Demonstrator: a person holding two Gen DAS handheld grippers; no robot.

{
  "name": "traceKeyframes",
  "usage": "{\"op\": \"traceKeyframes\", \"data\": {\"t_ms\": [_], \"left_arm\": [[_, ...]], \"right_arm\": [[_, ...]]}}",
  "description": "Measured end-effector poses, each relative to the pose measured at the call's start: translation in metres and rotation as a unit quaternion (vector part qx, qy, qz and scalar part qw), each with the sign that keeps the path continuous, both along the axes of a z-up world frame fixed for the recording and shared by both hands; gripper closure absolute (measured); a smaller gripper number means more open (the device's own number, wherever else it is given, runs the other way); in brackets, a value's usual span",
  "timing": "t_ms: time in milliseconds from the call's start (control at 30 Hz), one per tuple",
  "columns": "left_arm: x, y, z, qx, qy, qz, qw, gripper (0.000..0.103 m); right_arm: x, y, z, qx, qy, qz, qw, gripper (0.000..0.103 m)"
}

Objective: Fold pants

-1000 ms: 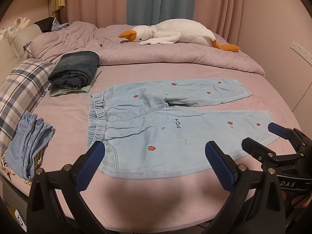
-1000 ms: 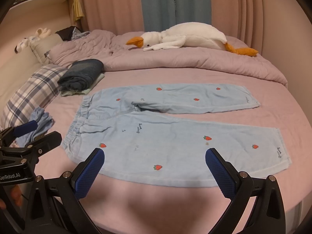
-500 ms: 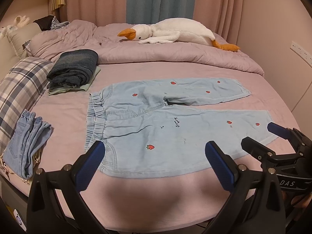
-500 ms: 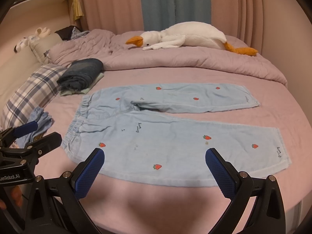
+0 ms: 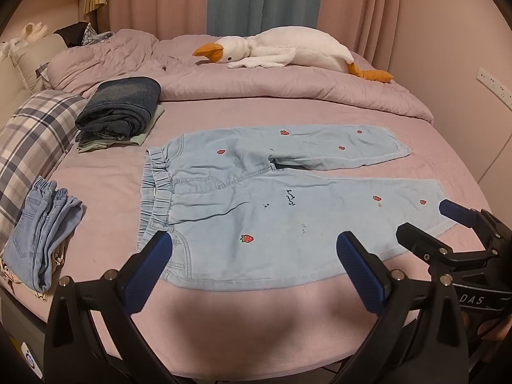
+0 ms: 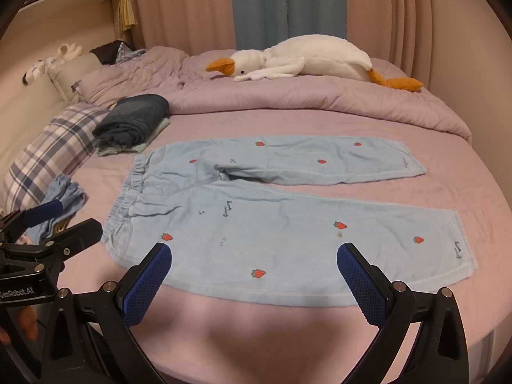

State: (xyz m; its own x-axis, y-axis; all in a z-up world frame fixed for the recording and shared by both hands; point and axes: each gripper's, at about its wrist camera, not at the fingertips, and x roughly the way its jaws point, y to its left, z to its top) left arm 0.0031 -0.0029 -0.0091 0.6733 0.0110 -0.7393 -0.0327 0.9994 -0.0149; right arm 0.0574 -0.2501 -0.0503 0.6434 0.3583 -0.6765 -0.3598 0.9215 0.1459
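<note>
Left wrist footage showed the left hand-held gripper held low over the near edge of the bed, its blue-padded fingers spread wide with nothing between them. The right hand-held gripper was likewise seen gaping and empty, just short of the near hem line of the pants. Each tool was caught at the margin of the other's view, one to either side of the pants.

The pants, light blue denim dotted with small strawberries, were laid flat and unfolded on the pink sheet. Their elastic waistband was turned to the left, and both legs were stretched out to the right and slightly parted.

Left of the pants, at the bed's edge, a small pair of folded jeans was seen beside a plaid pillow. Beyond the waistband, a folded dark denim stack was rested on a pale green garment. Behind the pants, a rumpled mauve duvet was spread across the bed, and a white plush goose was laid on top of it. Pink and blue curtains were hung farthest back.
</note>
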Motion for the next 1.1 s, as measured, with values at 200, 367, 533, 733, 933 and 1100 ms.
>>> {"op": "traceKeyframes", "data": {"t_ms": [200, 367, 533, 733, 933, 1100], "left_arm": [[0.005, 0.002, -0.005, 0.02, 0.013, -0.006, 0.9997, 0.0], [0.017, 0.043, -0.038, -0.092, 0.062, 0.023, 0.9935, 0.0], [0.008, 0.112, -0.087, -0.212, 0.146, 0.138, 0.9565, 0.0], [-0.014, 0.146, -0.105, -0.274, 0.144, 0.213, 0.9267, 0.0], [0.004, 0.142, -0.125, -0.311, 0.097, 0.207, 0.9227, 0.001], [0.016, 0.157, -0.137, -0.313, 0.052, 0.221, 0.922, 0.006]], "right_arm": [[0.001, 0.002, 0.0, -0.002, 0.004, 0.001, 1.0, 0.0], [0.005, 0.009, -0.011, -0.013, 0.026, 0.012, 0.999, 0.0], [0.001, 0.025, -0.04, -0.048, 0.074, 0.059, 0.994, 0.0], [-0.01, 0.059, -0.069, -0.101, 0.016, 0.114, 0.988, 0.0], [-0.022, 0.101, -0.09, -0.155, -0.064, 0.183, 0.969, 0.0], [-0.03, 0.131, -0.103, -0.189, -0.106, 0.225, 0.95, 0.0]]}}
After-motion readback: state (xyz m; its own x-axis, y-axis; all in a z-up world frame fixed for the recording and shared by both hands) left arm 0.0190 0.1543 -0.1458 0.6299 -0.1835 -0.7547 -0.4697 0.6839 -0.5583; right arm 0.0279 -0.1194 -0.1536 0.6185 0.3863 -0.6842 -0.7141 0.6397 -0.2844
